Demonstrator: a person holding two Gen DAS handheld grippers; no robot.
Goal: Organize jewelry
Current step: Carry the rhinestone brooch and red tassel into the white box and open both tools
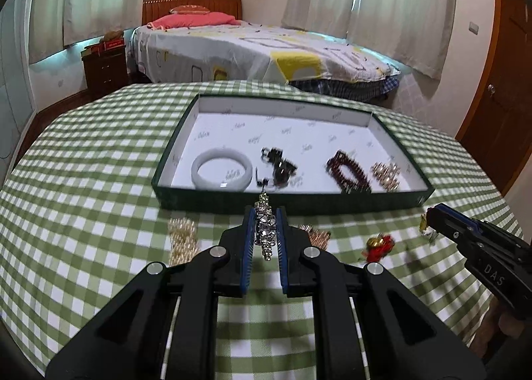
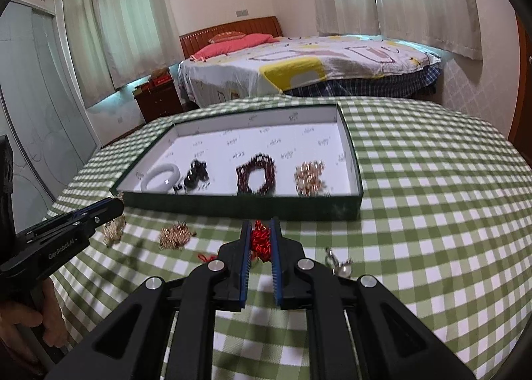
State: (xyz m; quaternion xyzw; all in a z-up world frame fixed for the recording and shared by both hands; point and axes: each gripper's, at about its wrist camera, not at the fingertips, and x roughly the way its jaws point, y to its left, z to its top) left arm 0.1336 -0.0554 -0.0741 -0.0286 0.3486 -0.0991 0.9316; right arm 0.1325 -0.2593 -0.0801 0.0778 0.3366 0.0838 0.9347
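Observation:
My left gripper (image 1: 265, 211) is shut on a sparkling rhinestone bracelet (image 1: 265, 230), held just above the checked cloth in front of the green tray (image 1: 199, 202). My right gripper (image 2: 260, 224) is shut on a red knotted cord piece (image 2: 261, 242), also short of the tray (image 2: 239, 207). Inside the tray lie a white bangle (image 1: 221, 173), a black piece (image 1: 278, 168), a dark red bead bracelet (image 1: 347, 173) and a rose-gold piece (image 1: 385, 176). The right gripper (image 1: 430, 213) shows at the right edge of the left wrist view.
On the green checked tablecloth (image 2: 432, 213) lie a pearl-gold bracelet (image 1: 182, 240), a rose-gold piece (image 2: 174, 235) and a small silver piece (image 2: 339, 263). A blurred red-and-gold bit (image 1: 379, 245) shows beside the right gripper. A bed stands beyond the table.

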